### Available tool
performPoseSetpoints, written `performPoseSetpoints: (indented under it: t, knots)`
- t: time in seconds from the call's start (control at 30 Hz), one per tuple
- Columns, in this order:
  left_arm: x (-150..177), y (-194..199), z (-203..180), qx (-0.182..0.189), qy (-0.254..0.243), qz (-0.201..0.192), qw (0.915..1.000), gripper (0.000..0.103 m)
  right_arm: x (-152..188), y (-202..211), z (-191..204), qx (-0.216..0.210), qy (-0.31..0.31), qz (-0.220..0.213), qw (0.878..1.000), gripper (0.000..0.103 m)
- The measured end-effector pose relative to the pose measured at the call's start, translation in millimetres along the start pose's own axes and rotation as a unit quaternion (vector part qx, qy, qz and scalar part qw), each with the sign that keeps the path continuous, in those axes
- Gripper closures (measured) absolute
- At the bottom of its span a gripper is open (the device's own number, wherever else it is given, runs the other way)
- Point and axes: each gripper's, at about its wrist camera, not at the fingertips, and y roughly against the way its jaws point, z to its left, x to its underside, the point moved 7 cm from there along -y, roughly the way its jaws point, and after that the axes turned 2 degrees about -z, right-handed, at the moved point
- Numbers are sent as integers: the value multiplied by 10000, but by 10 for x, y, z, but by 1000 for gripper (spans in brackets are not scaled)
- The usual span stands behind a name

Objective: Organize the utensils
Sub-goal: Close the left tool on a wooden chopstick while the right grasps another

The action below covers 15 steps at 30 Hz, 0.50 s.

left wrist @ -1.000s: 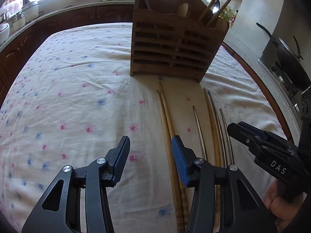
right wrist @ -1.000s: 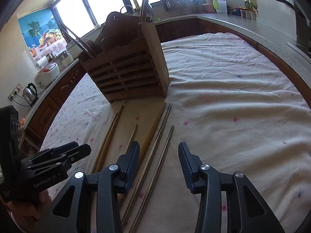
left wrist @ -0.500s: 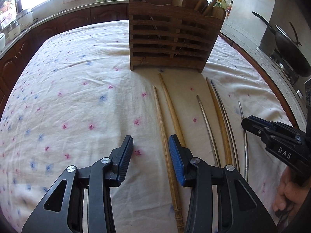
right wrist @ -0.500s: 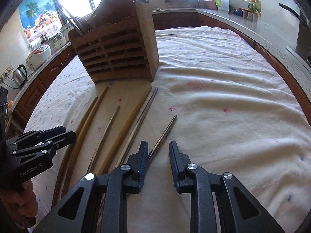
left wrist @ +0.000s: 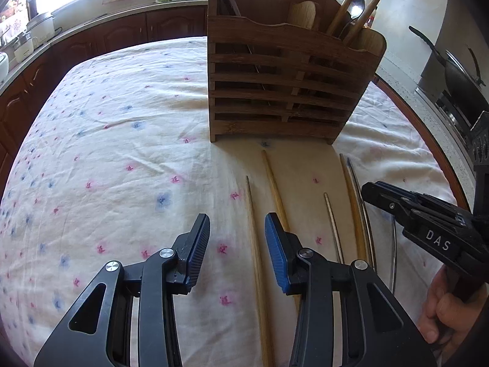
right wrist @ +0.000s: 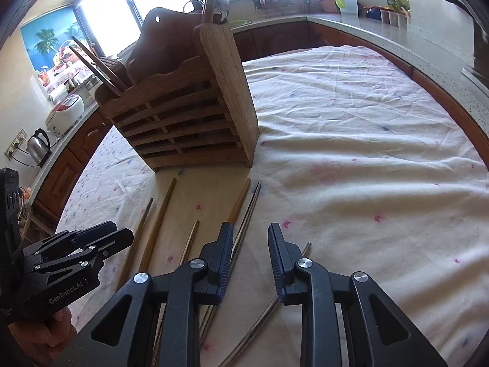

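The left gripper [left wrist: 237,249] hangs with parted jaws over a wooden chopstick [left wrist: 256,263] and grips nothing. The right gripper [right wrist: 249,258] has jaws opening, with only cloth between them. The chopsticks lie on the flowered tablecloth [left wrist: 101,153], in front of the wooden utensil holder [left wrist: 287,88].

Bright windows [right wrist: 101,9] above dark wood cabinets [left wrist: 128,33], speckled countertop [right wrist: 397,42], tropical poster [right wrist: 45,46].
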Motion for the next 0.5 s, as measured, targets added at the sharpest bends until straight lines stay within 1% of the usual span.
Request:
performPoseSetpoints:
  t: [0.07, 0.13, 0.27, 0.37, 0.4, 0.47, 0.5]
  knots:
    - [-1, -68, 15, 4, 8, 82, 10000, 68, -6, -127, -5, 55, 38, 163, 9998, 80]
    - [-13, -81, 12, -19, -44, 21, 10000, 68, -39, -175, 3, 195, 187, 146, 9995, 84]
    - [-44, -108, -9, -70, -82, -13, 9999, 68, -122, -240, -8, 268, 213, 160, 9993, 86]
    - [-68, -141, -59, -120, -188, -49, 9997, 69, -187, -315, 7, 338, 294, 144, 9989, 86]
    - [-77, -150, -65, -144, -237, -69, 9996, 71, -200, -332, 22, 365, 336, 136, 9987, 86]
    - [-87, -160, -75, -222, -326, -112, 9992, 87, -204, -350, 55, 453, 474, 116, 9978, 86]
    - [-92, -163, -77, -209, -328, -118, 9992, 91, -195, -349, 69, 518, 551, 98, 9971, 88]
